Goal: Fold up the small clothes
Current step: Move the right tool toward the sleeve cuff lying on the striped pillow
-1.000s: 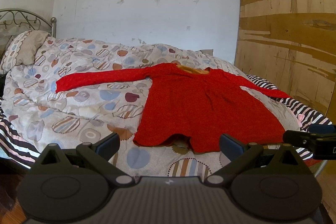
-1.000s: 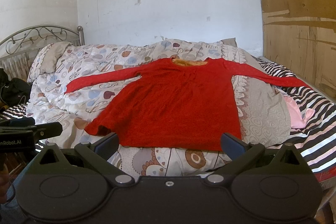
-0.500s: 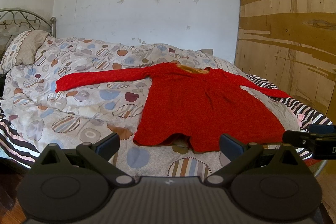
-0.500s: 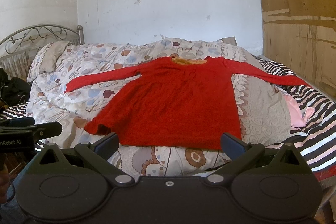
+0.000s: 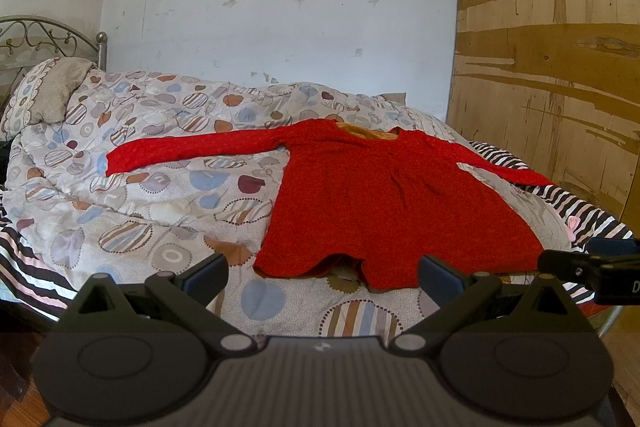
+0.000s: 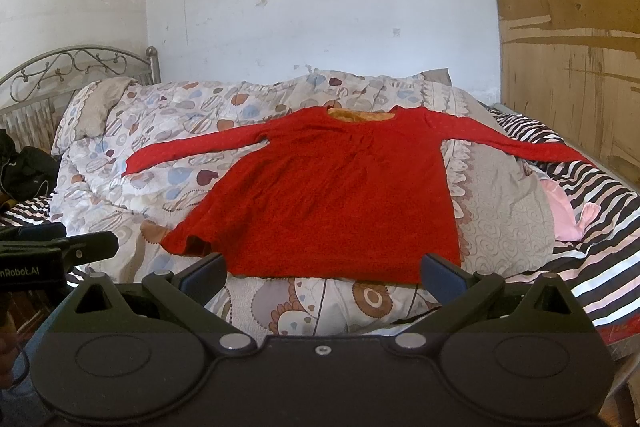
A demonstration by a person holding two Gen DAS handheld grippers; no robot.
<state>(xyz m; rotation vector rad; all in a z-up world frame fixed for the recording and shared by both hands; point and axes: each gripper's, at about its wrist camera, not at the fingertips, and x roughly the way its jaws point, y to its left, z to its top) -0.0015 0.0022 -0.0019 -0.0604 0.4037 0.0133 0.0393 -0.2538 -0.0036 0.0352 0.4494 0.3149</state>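
A red long-sleeved top (image 5: pixel 392 195) lies flat on the bed with both sleeves spread out and its orange-lined neck at the far side; it also shows in the right wrist view (image 6: pixel 340 195). My left gripper (image 5: pixel 322 273) is open and empty, held just short of the hem. My right gripper (image 6: pixel 324 271) is open and empty at the hem's near edge. Each gripper shows at the edge of the other's view: the right one (image 5: pixel 592 267), the left one (image 6: pixel 60 251).
A patterned quilt (image 5: pixel 140 195) covers the bed over a striped sheet (image 6: pixel 600 259). A pink garment (image 6: pixel 568 211) lies at the right. A pillow (image 5: pixel 44 95) and metal headboard (image 6: pixel 60 67) are at the left. A plywood wall (image 5: pixel 552 67) stands on the right.
Both grippers have barely moved; the right wrist view has crept slightly closer to the top's hem. Both stay open.
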